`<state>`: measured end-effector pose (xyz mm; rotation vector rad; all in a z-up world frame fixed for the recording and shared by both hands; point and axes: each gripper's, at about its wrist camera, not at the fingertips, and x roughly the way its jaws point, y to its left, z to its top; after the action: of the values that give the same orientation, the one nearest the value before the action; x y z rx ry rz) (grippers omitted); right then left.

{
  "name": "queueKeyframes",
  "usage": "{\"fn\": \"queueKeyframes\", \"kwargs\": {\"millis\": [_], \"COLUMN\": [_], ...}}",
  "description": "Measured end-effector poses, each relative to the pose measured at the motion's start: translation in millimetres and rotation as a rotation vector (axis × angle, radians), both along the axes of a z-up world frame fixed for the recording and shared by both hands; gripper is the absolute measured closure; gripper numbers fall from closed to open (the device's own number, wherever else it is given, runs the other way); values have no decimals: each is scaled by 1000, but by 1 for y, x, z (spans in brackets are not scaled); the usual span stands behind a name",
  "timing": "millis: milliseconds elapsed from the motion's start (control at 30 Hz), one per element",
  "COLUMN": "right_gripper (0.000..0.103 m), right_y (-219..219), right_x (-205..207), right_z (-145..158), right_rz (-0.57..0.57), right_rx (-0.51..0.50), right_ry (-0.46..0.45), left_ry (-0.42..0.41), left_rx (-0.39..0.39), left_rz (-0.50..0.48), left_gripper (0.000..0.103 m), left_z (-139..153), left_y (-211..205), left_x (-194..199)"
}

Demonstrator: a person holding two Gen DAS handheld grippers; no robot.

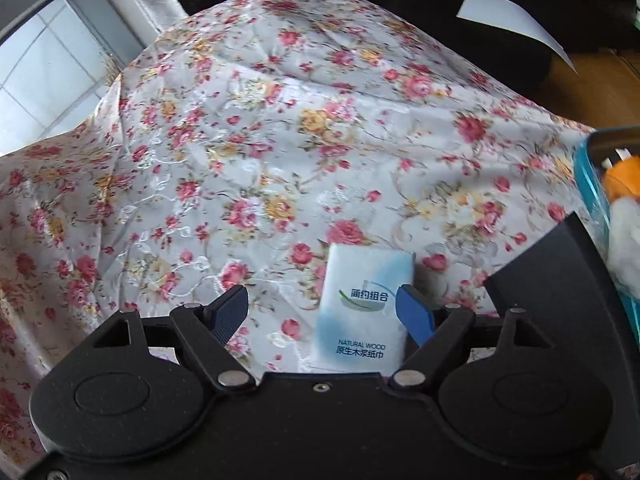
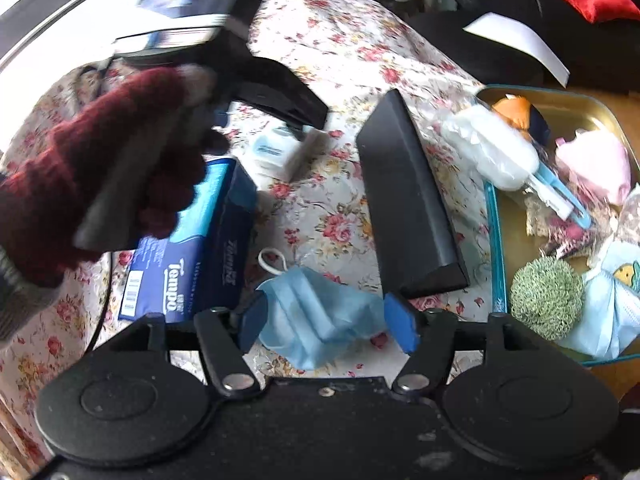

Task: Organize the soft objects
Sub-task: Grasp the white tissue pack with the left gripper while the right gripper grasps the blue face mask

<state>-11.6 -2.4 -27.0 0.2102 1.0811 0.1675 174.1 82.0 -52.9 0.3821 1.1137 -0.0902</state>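
In the left wrist view my left gripper (image 1: 322,312) is open over a small white tissue pack (image 1: 366,304) on the floral cloth; the pack lies beside the right finger. In the right wrist view my right gripper (image 2: 326,326) is open with a crumpled blue face mask (image 2: 320,316) lying between its fingers on the cloth. The left gripper (image 2: 280,100), held in a dark red gloved hand (image 2: 100,168), hovers over the same tissue pack (image 2: 272,152).
A blue Tempo tissue pack (image 2: 192,248) lies left of the mask. A black box (image 2: 408,200) stands right of it. A teal tin (image 2: 496,240) at the right holds soft items: a green scrubber (image 2: 546,298), masks, a white duster (image 2: 492,152).
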Motion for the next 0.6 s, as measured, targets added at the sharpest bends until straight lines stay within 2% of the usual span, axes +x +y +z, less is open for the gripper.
{"fn": "queueKeyframes", "kwargs": {"millis": [233,400,467,533,600], "right_gripper": [31,29,25,23,22], "right_y": [12,15,19,24,32], "right_x": [-6,-10,-15,-20,-25], "right_z": [4,9,11,12,11], "right_rz": [63,88,106,130,160], "right_rx": [-53,-52,-61,-84,-118], "right_ry": [-51,-76,-95,-115,-130], "left_ry": [19,37,52,65,69], "left_rx": [1,24,23,12,-21], "left_rz": [-13,-15,-11,-15,-27], "left_gripper": [17,18,24,40,51], "left_z": [-6,-15,-19,-23,-22], "left_y": [-8,-7,-6,-5,-5], "left_x": [0,0,1,1,1]}}
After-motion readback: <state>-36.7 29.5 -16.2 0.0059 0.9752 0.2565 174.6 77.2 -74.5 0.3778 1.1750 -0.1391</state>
